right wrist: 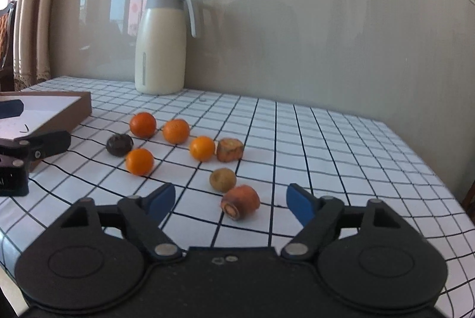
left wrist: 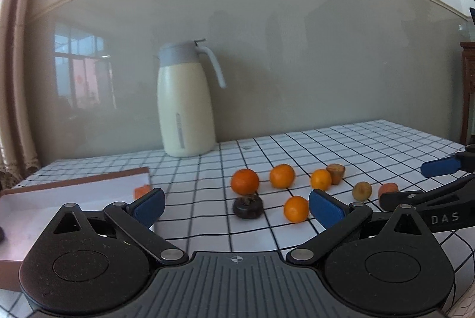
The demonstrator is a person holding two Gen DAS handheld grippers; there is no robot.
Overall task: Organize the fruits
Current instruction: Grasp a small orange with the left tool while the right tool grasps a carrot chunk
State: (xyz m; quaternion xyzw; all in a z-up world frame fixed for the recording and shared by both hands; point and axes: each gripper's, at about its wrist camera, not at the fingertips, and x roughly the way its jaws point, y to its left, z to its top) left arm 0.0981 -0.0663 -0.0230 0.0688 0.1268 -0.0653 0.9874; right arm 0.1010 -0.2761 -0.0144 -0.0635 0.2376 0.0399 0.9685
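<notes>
Several oranges lie on the checked tablecloth, one nearest my left gripper (left wrist: 296, 208), also in the right wrist view (right wrist: 139, 161). A dark round fruit (left wrist: 247, 206) (right wrist: 119, 144) lies beside it. A carrot piece (right wrist: 240, 201) lies between my right gripper's open fingers, just ahead; it shows in the left view (left wrist: 388, 189). A brownish round fruit (right wrist: 222, 179) (left wrist: 362, 190) and a carrot stub (right wrist: 229, 149) (left wrist: 336, 170) lie behind. My left gripper (left wrist: 236, 205) is open and empty. My right gripper (right wrist: 231, 200) is open, also seen from the left (left wrist: 421, 184).
A brown box with a white inside (left wrist: 35, 199) (right wrist: 56, 110) sits at the left, with an orange piece (left wrist: 142, 191) at its edge. A cream thermos jug (left wrist: 185, 98) (right wrist: 161, 42) stands at the back by the wall.
</notes>
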